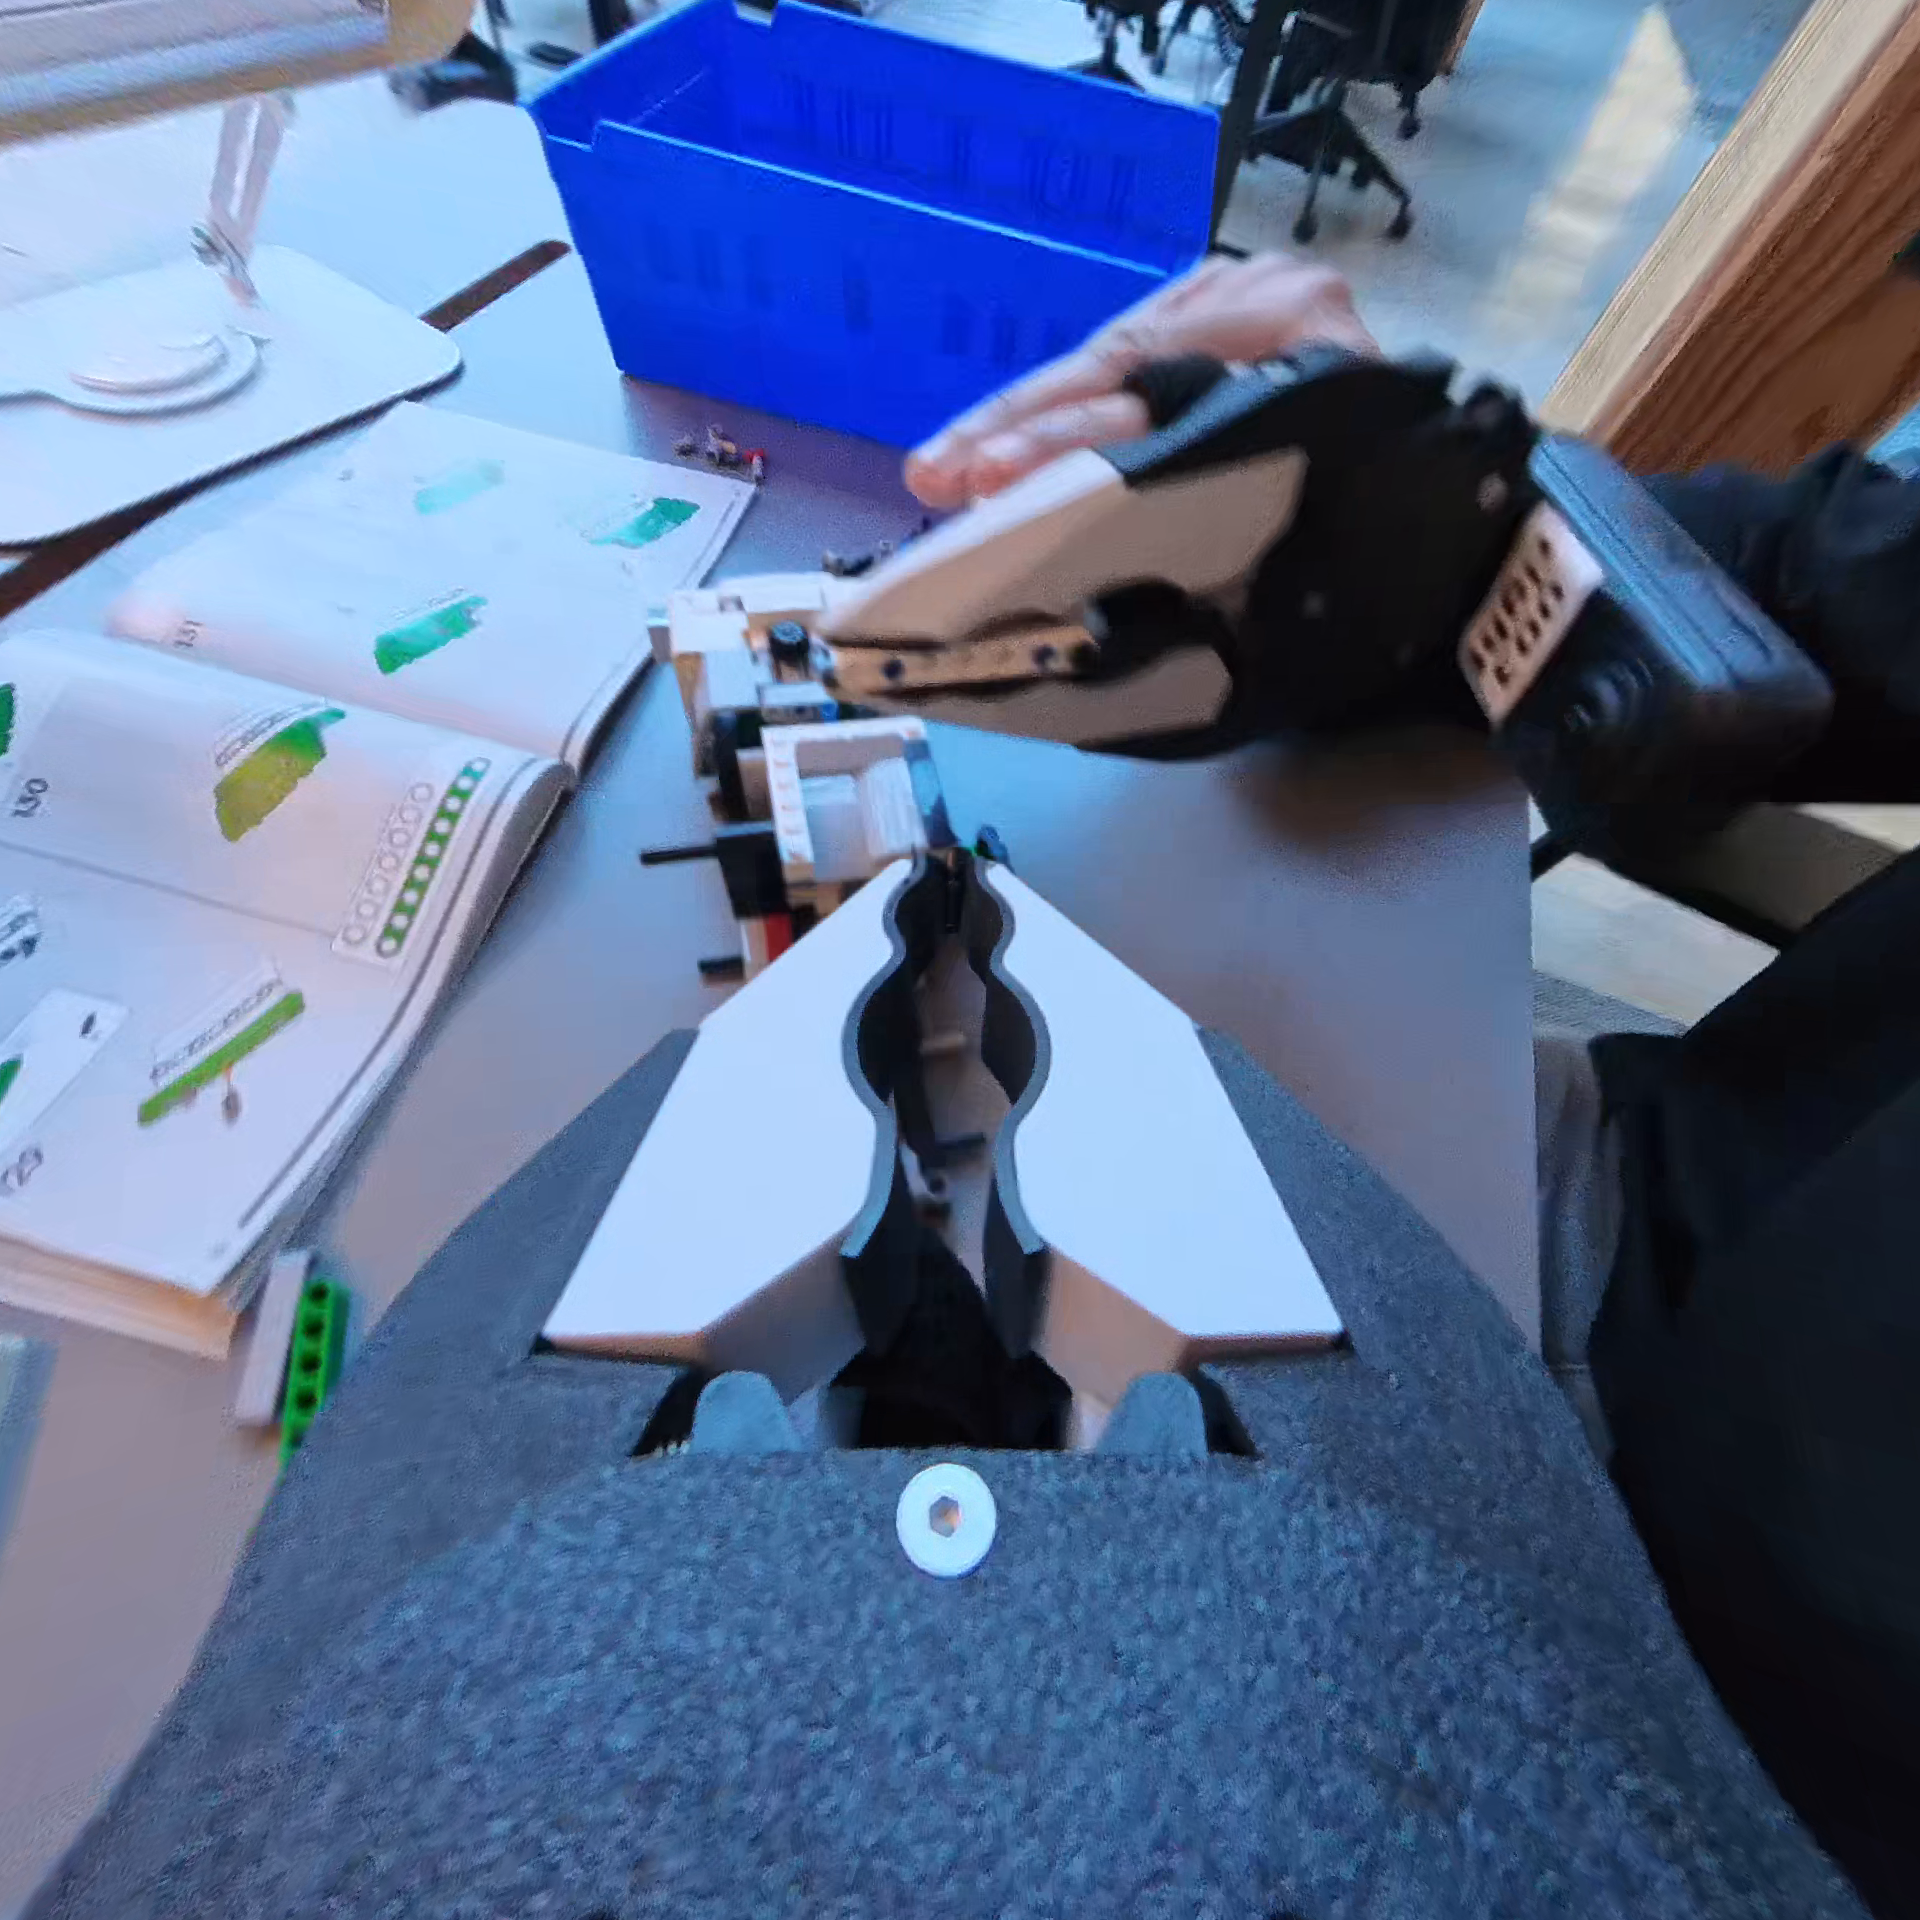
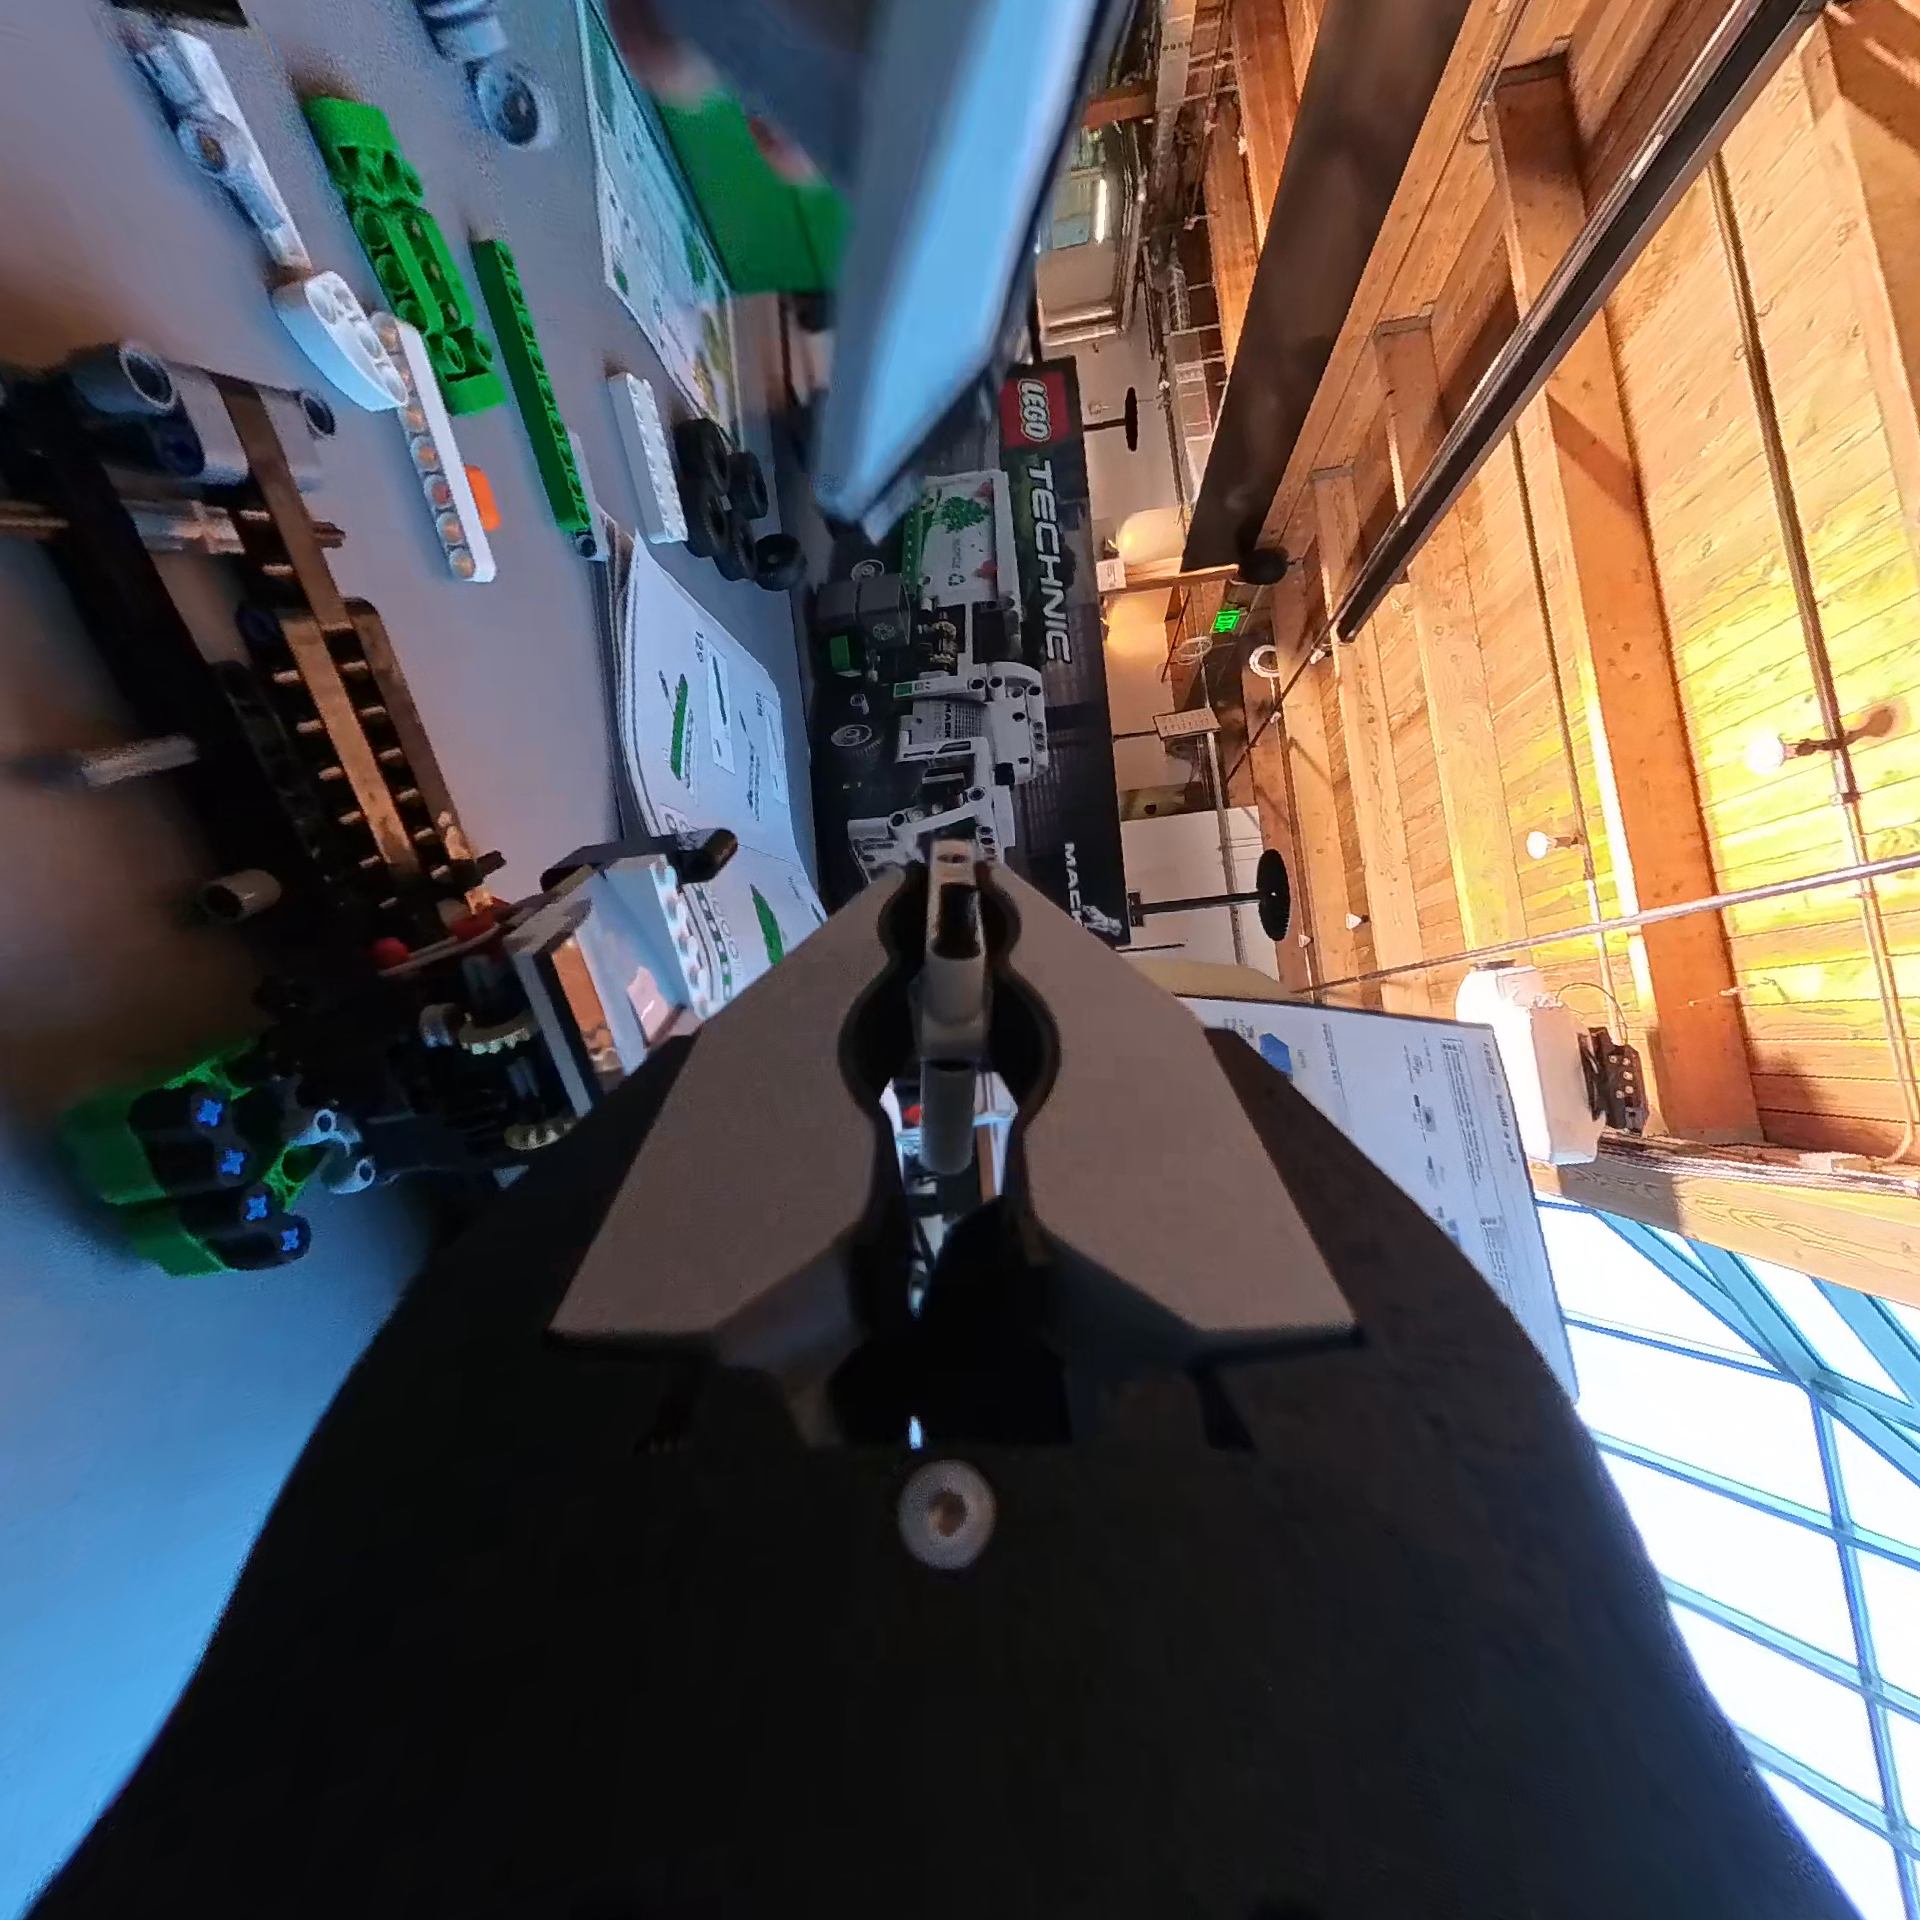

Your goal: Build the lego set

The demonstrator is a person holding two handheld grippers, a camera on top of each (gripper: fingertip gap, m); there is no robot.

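The part-built lego model [image 1: 821,800], white and black, lies on the dark table just ahead of my left gripper [image 1: 951,868]. The left gripper's jaws are shut on a thin black part at the model's near end. A hand holds my right gripper [image 1: 842,634], which reaches in from the right to the model's far white end. In the right wrist view, which is rolled on its side, my right gripper [image 2: 951,873] is shut on a light grey piece [image 2: 951,997]. The model's black toothed frame [image 2: 312,707] and green end [image 2: 177,1174] lie to its left.
An open instruction booklet [image 1: 312,727] lies left of the model and a blue bin [image 1: 883,229] stands behind it. A monitor stand base [image 1: 156,395] is at far left. Loose green beams [image 2: 416,260], a white beam [image 2: 436,457], black wheels [image 2: 727,509] and the set's box [image 2: 966,665] lie beyond. The table edge [image 1: 1527,935] is at right.
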